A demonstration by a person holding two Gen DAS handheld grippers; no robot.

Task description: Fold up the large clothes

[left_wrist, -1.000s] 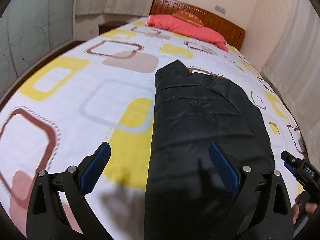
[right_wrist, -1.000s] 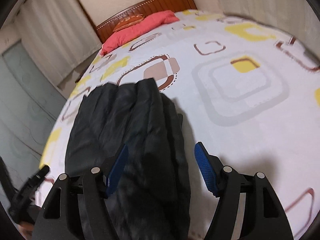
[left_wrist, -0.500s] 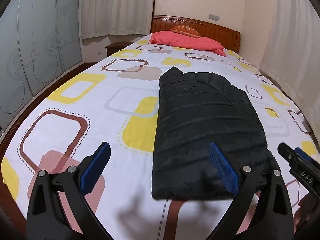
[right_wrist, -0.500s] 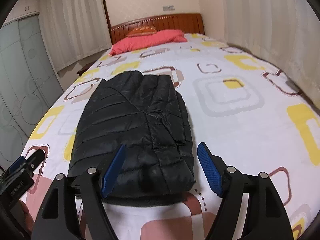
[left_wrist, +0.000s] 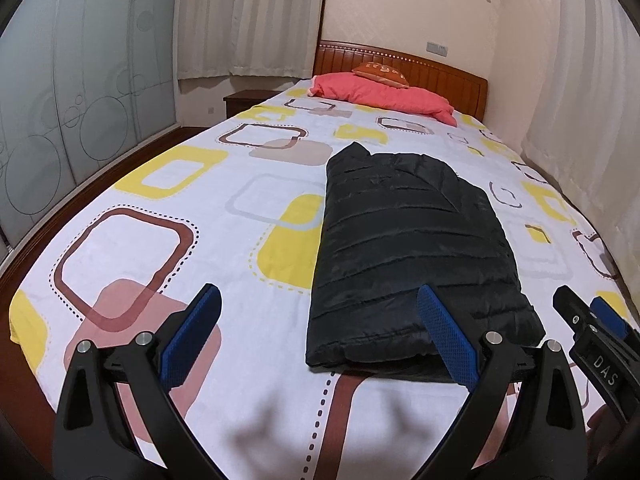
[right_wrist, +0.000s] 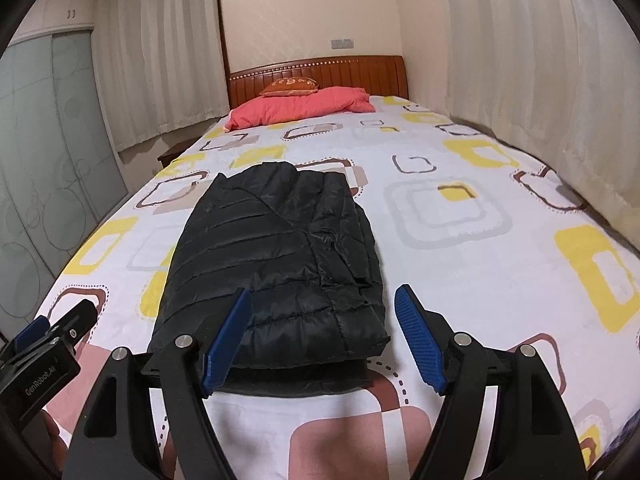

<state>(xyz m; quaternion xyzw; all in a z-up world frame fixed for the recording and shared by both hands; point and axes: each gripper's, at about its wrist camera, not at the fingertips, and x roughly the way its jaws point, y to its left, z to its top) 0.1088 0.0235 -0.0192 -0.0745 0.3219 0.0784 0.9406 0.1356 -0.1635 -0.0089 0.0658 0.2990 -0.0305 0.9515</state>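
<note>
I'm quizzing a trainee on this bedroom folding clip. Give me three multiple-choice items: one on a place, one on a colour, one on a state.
1. Where does the black puffer jacket lie?
A. on the bedspread
B. on the floor
C. on the pillow

2. What colour is the pillow at the headboard?
A. green
B. coral red
C. white

3. How do the right tongs and left tongs stand?
A. both shut on the jacket
B. one shut, one open
C. both open, holding nothing

Answers:
1 A, the folded jacket rests flat on the patterned bedspread.
2 B, it shows coral red in both views.
3 C, the blue pads stand wide apart, short of the jacket's near edge.
</note>
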